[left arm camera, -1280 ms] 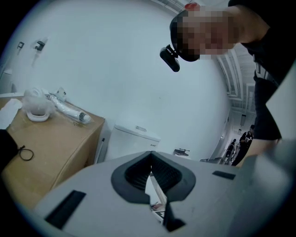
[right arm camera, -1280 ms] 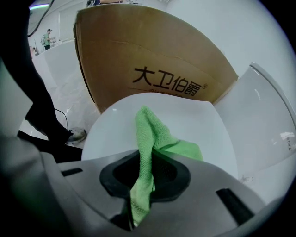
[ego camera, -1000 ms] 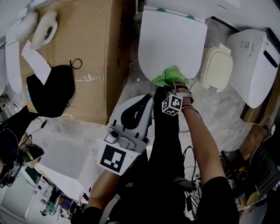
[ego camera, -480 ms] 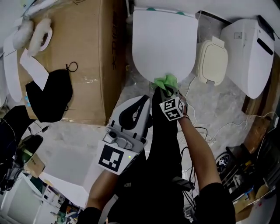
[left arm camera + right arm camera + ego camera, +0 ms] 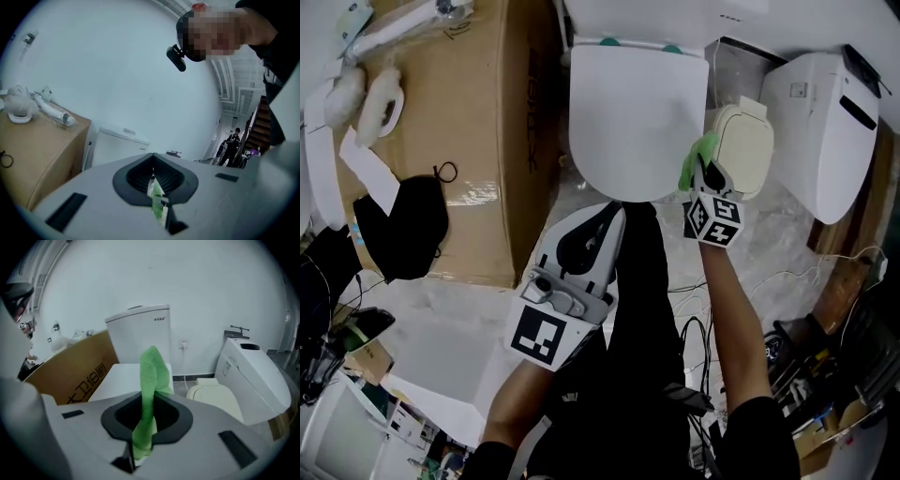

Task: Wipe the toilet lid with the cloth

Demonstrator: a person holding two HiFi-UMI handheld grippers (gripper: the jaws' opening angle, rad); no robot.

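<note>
Right hand-held gripper (image 5: 705,183): its jaws are clamping on the green cloth, with the marker cube riding just behind them at 6 o'clock.
Cloth (image 5: 697,159): in the head view it is bunching at the toilet lid's 4 o'clock edge, between the lid and a cream seat. Whether it is touching the lid cannot be told. In the right gripper view it (image 5: 151,380) is standing upright out of the closed jaws.
Toilet lid (image 5: 633,112): white and shut down flat, it is filling the 12 o'clock part of the head view, with the cistern (image 5: 138,333) rising behind it.
Left hand-held gripper (image 5: 605,225): it is hovering at the lid's 6 o'clock, apart from it. Its jaws are pressing together, and a thin pale-green sliver at the seam is too small to identify.
Cream seat (image 5: 745,150): lying just beside the lid at 3 o'clock.
Second toilet (image 5: 825,122): standing at 2 o'clock.
Cardboard box (image 5: 478,112): sitting at 10 o'clock and carrying a black fabric item (image 5: 398,225).
</note>
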